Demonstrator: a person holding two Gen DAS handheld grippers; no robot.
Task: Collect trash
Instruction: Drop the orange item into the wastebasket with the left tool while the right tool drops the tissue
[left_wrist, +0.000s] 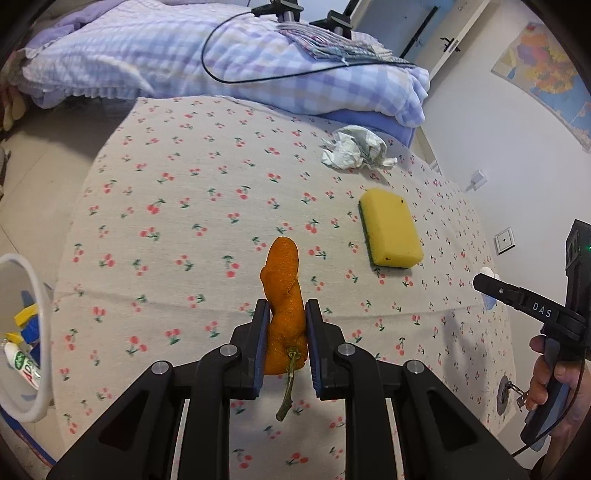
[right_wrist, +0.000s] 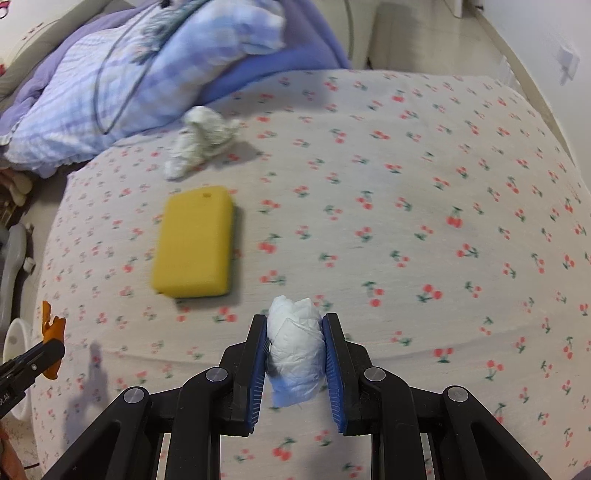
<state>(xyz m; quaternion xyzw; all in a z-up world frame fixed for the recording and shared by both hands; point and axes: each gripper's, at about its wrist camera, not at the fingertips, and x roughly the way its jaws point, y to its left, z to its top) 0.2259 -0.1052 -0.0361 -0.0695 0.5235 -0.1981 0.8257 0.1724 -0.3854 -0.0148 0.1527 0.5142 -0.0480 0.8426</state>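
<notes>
My left gripper (left_wrist: 287, 314) is shut on an orange peel (left_wrist: 283, 291) with a green stem, held above the cherry-print tablecloth (left_wrist: 177, 206). My right gripper (right_wrist: 294, 325) is shut on a white crumpled tissue (right_wrist: 295, 350) above the same cloth. A crumpled paper wad (left_wrist: 355, 147) lies at the far side of the table; it also shows in the right wrist view (right_wrist: 201, 138). A yellow sponge (left_wrist: 391, 229) lies between it and the grippers, also in the right wrist view (right_wrist: 194, 242). The right gripper shows at the right edge of the left wrist view (left_wrist: 487, 284).
A white bin (left_wrist: 35, 332) with packaging inside stands at the table's left edge. Purple checked bedding (left_wrist: 221, 48) with a black cable lies beyond the table. A wall with a map (left_wrist: 546, 70) is at right.
</notes>
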